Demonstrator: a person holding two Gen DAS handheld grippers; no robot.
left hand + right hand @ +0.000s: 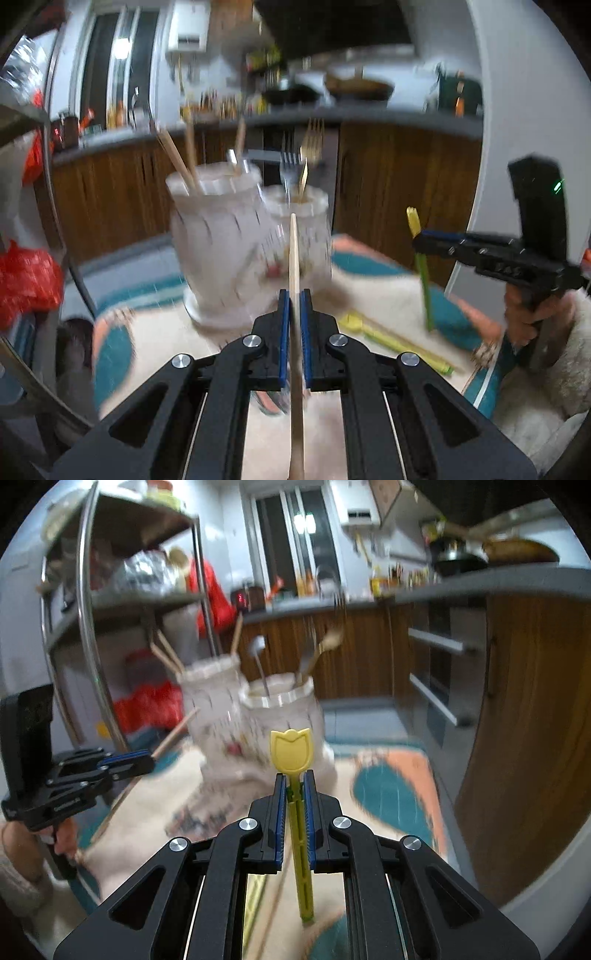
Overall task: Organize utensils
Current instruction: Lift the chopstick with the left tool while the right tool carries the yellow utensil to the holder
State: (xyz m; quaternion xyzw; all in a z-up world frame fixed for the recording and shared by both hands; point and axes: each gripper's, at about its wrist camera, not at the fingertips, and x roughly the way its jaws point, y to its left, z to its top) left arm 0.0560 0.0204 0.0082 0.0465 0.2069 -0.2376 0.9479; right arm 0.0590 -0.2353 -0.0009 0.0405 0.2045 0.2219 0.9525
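Note:
My left gripper (294,295) is shut on a wooden chopstick (294,251) that points toward two white ceramic holders. The larger holder (218,236) has chopsticks in it; the smaller holder (299,229) behind it has forks. My right gripper (294,775) is shut on a yellow-green plastic utensil with a tulip-shaped head (290,751), lifted above the table in front of the holders (280,716). The left wrist view shows the right gripper (419,242) at the right with that utensil (423,280) hanging from it. Another yellow utensil (384,339) lies on the cloth.
The table wears a cream, teal and orange patterned cloth (373,266). A metal shelf rack (96,635) with red bags stands at the left. Wooden kitchen cabinets (369,653) and a grey counter with pans run behind. A person's hand (532,314) grips the right tool.

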